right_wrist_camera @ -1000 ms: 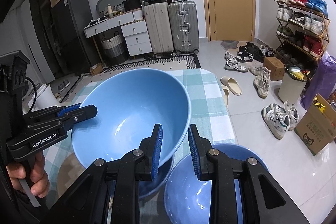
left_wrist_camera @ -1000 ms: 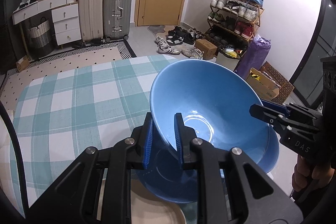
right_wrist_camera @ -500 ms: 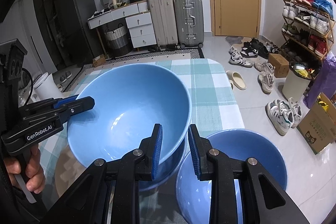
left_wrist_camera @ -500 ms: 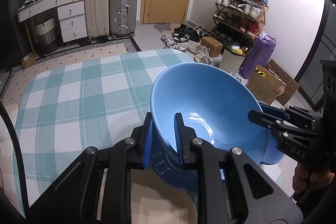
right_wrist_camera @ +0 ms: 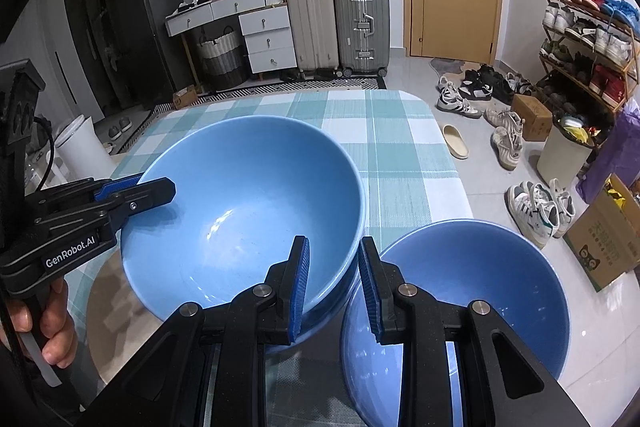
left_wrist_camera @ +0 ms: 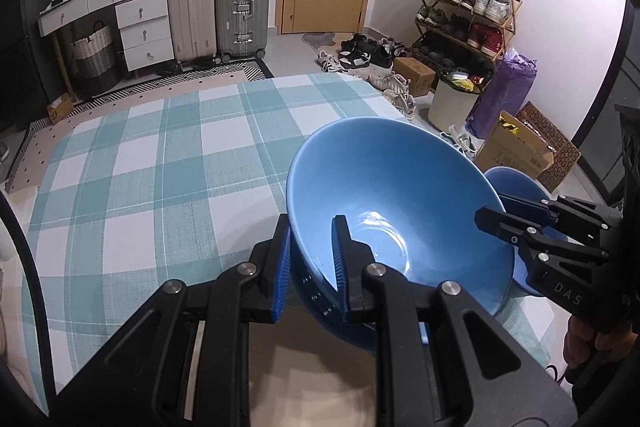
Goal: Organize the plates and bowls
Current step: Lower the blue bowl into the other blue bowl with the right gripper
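Checked tabletop (left_wrist_camera: 152, 163) bears nested bowls: both tongs, left (left_wrist_camera: 310, 263) and right (right_wrist_camera: 334, 285), clamp the top bowl (right_wrist_camera: 244, 203), and uneven release could tip it onto the spare bowl (right_wrist_camera: 472, 291).

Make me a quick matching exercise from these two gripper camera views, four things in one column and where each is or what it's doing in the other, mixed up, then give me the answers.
Column A
1. left gripper
2. right gripper
3. large blue bowl
4. second blue bowl

Column B
a. sits free, to the right of the held bowl
b. held at its rim by both grippers
c. clamped on the bowl's near-left rim, one finger inside and one outside
d. pinching the bowl's rim on the side facing the other bowl

Pairs: 1-c, 2-d, 3-b, 4-a
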`<state>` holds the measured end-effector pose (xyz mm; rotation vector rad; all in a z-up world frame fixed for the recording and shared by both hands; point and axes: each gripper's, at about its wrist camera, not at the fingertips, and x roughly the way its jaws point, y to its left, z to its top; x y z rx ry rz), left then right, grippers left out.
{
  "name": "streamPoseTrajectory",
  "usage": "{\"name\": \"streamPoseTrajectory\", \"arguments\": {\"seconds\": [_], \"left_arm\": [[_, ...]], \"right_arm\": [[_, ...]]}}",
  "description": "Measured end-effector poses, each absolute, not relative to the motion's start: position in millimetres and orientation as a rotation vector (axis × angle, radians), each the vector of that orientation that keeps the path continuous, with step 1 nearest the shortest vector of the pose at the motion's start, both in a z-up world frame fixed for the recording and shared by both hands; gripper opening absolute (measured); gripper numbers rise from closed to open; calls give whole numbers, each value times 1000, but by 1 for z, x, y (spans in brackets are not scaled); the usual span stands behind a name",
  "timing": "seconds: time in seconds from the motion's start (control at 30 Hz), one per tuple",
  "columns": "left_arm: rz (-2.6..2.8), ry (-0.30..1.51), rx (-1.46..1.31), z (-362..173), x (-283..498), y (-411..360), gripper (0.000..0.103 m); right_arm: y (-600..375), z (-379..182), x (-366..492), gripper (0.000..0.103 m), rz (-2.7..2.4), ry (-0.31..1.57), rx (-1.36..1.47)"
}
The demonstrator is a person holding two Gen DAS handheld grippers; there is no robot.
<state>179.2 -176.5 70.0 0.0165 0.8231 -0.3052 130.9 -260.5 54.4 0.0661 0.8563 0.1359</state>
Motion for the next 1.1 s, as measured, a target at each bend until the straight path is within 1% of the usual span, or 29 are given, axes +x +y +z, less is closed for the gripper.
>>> {"name": "streamPoseTrajectory", "arguments": {"seconds": [0.63, 1.0, 1.1], "left_arm": [[-257, 849, 105, 31, 190, -186, 15], [-254, 858, 90, 21, 197, -183, 16], [-268, 865, 80, 21, 199, -182, 18]], "right_arm": [[-245, 36, 129, 27, 75, 850, -38], [-241, 26, 128, 27, 73, 840, -51], [-244, 25, 126, 28, 74, 835, -47]]}}
